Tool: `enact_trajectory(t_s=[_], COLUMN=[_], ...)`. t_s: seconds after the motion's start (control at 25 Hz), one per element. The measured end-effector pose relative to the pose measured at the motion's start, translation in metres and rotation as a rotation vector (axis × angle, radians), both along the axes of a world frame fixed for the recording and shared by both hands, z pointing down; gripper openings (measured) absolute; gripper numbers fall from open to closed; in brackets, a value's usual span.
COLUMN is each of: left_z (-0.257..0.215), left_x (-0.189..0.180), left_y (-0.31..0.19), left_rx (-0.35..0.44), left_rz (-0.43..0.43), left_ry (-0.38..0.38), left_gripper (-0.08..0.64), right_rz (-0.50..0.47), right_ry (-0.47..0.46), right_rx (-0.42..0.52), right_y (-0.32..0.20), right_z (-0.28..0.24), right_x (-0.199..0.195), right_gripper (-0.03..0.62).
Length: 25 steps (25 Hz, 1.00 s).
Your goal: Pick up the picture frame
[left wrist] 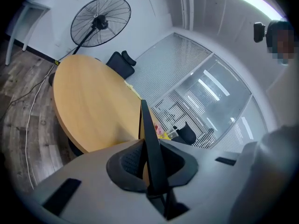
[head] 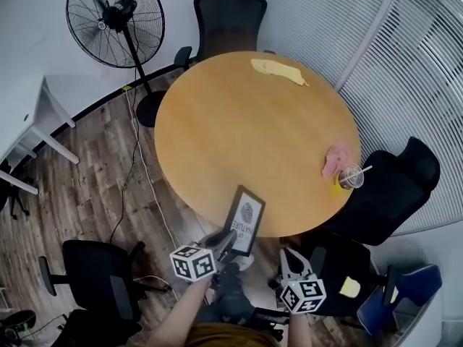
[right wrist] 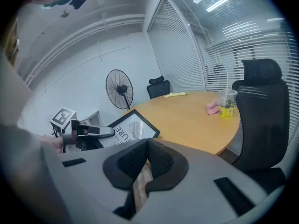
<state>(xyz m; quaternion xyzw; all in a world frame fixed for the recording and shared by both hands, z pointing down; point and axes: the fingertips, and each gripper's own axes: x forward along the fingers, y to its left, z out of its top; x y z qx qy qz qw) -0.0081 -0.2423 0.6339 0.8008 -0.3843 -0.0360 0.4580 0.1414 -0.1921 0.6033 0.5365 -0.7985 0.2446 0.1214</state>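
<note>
A black picture frame (head: pixel 244 219) with a white leaf print hangs tilted over the near edge of the round wooden table (head: pixel 246 121). My left gripper (head: pixel 227 244) is shut on its lower edge. In the left gripper view the frame (left wrist: pixel 147 125) stands edge-on between the pads, and the left gripper (left wrist: pixel 148 149) pinches it. My right gripper (head: pixel 289 261) hangs just right of the frame, below the table edge, shut with nothing in it. In the right gripper view the pads of the right gripper (right wrist: pixel 148 148) meet, and the frame (right wrist: pixel 131 127) shows at the left with the left gripper (right wrist: pixel 91 133) holding it.
A pink cloth (head: pixel 337 157) and a plastic cup with a straw (head: pixel 351 176) sit at the table's right edge. A yellow cloth (head: pixel 278 70) lies at its far side. Black office chairs (head: pixel 230 13) ring the table. A standing fan (head: pixel 116 22) and a floor cable (head: pixel 137 157) are on the left.
</note>
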Motion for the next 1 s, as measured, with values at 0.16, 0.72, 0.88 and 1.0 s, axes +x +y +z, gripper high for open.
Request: enact_trajectory(t_s=[0.16,0.72,0.88,1.0], left_z=[-0.013,-0.091,-0.111,-0.125], left_x=[-0.008,-0.042,-0.046,-0.050], left_y=[0.006,0.030,0.043,0.053], left_rx=[0.016,0.167,0.197,0.221], left_rz=[-0.018,-0.061,-0.070,-0.077], left_ry=[-0.002,-0.023,0.009,0.022], left_gripper=[0.069,0.069,0.069,0.069], right_rz=[-0.017,0.024,0.034,0.037], right_ry=[0.016,0.079,0.078,0.074], right_rx=[0.035,0.185,0.220,0.245], right_y=[0.005,0.019,0.027,0.034], right_z=[-0.016,-0.068,-0.082,-0.091], right_x=[-0.013,-0.036,-0.039,-0.042], right_gripper=[0.012,0.012,0.012,0.012])
